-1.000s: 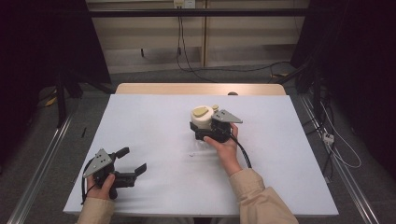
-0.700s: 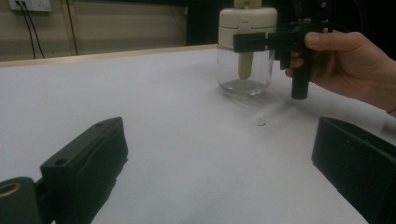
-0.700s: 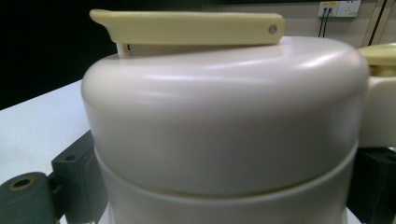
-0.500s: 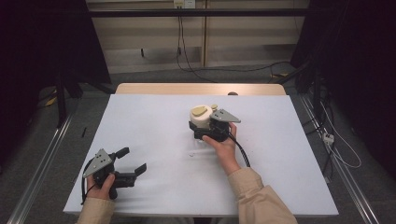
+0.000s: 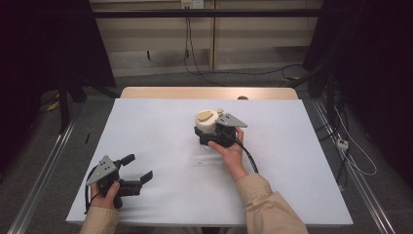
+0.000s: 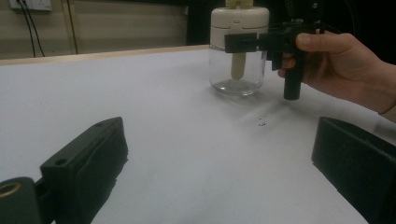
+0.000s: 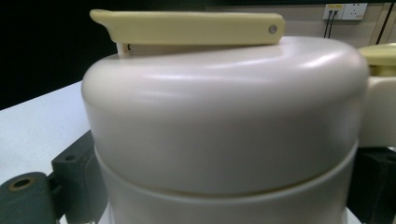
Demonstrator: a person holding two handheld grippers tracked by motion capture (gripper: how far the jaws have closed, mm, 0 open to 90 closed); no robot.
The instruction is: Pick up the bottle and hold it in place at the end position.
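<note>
Forearms in tan sleeves come in from the near edge of the white table (image 5: 160,131), one toward each side. The right hand (image 5: 229,153) reaches out toward the table's middle, wrist fairly straight, fingers wrapped round the handle of the right gripper (image 5: 214,132), with its cable trailing back along the sleeve. Its jaws stand one on either side of the cream lid (image 7: 224,116) of a jar (image 6: 238,46), pressed against the lid's wall (in the right gripper view the lid sits tight between the two black jaws), so the tongs are clenched on the lid. The jar stands upright a little right of the table's centre; its body is clear glass, and a pale stick hangs inside it below the lid. A flat yellow lever (image 7: 187,28) lies across the lid's top.

The left hand (image 5: 104,195) rests at the near left corner of the table, fist closed round the left gripper (image 5: 134,168), which points right and slightly away from the person. Its jaws are spread wide with nothing between them (bare table lies between them in the left gripper view), well apart from the jar. A small dark speck (image 6: 261,122) marks the table just near of the jar.
</note>
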